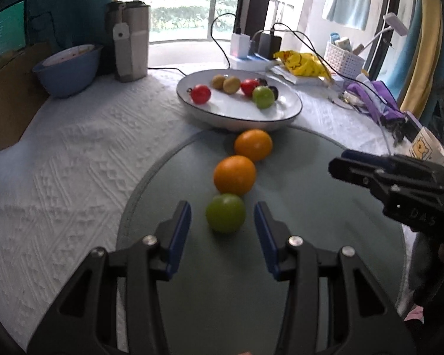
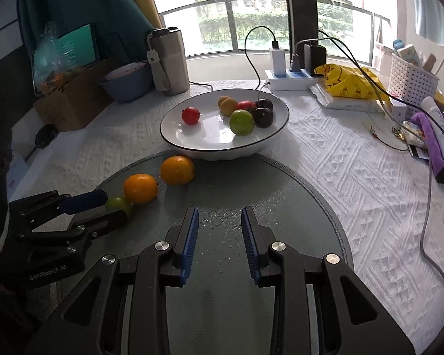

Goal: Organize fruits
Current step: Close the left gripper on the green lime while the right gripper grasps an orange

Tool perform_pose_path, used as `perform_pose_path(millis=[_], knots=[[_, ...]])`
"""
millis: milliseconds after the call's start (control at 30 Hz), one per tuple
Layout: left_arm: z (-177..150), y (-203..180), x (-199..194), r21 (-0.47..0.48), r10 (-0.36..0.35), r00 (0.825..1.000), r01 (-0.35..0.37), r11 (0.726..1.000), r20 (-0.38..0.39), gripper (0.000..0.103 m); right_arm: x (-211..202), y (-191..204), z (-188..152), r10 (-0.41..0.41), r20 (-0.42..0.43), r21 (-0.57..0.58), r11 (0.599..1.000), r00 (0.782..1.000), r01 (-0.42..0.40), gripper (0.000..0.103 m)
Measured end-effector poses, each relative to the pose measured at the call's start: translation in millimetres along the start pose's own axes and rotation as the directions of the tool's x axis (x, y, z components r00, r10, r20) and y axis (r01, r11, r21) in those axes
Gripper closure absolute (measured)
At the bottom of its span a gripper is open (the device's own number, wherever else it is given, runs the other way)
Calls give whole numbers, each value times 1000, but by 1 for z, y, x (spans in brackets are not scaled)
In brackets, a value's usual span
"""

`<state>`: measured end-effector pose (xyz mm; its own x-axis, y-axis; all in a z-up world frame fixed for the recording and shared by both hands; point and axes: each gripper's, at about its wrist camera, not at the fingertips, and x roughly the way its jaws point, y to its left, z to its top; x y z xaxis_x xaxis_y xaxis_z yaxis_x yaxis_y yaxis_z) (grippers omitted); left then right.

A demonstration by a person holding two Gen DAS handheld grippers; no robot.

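Round grey-green glass mat (image 1: 310, 195) on a white textured tablecloth (image 1: 59, 153). Three fruits in a row on the mat, running from the bowl toward the left gripper: far orange (image 1: 253, 145) just beside the bowl's rim, near orange (image 1: 234, 175) close behind it, then a green fruit (image 1: 225, 213) touching or almost touching the near orange.

Left gripper (image 1: 222, 222): jaws apart, one blue pad either side of the green fruit, a gap showing on both sides; pads not pressing on it. Pointing steeply down at the mat.

Right gripper (image 2: 219, 222): over the bare middle of the mat, nothing between its pads. A gap shows between the fingers, yet this is as narrow as it gets, so closed and empty.

White bowl (image 2: 174, 124) with a dark rim beyond the mat, holding two red fruits, a green one, two brownish ones and two dark ones.

Behind: steel tumbler (image 2: 168, 59), blue bowl (image 2: 127, 85), power strip (image 2: 290, 78) with chargers, yellow bag (image 2: 349, 84).
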<state>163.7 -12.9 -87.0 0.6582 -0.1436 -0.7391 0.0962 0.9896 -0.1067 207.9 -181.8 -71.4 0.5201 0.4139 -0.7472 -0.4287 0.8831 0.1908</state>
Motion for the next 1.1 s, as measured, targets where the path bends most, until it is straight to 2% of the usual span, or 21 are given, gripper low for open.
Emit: perform_pose_path(millis=[133, 333, 667, 800, 1100], knots=[[0, 2, 7, 10, -11, 1000, 12, 1000, -21, 58, 2, 3, 0, -2, -1, -1, 1000, 1000, 2, 71], [0, 6, 4, 16, -56, 998, 56, 998, -6, 73, 7, 16, 3, 2, -9, -20, 1000, 1000, -2, 65], [2, 38, -10, -32, -57, 998, 59, 998, 37, 75, 17, 48, 14, 30, -16, -74, 997, 999, -31, 61], [3, 51, -17, -49, -47, 997, 49, 998, 55, 75, 24, 59, 18, 56, -25, -87, 994, 998, -58, 52], [2, 73, -26, -86, -25, 997, 31, 996, 71, 75, 47, 78, 22, 66, -65, -107, 992, 996, -73, 52]])
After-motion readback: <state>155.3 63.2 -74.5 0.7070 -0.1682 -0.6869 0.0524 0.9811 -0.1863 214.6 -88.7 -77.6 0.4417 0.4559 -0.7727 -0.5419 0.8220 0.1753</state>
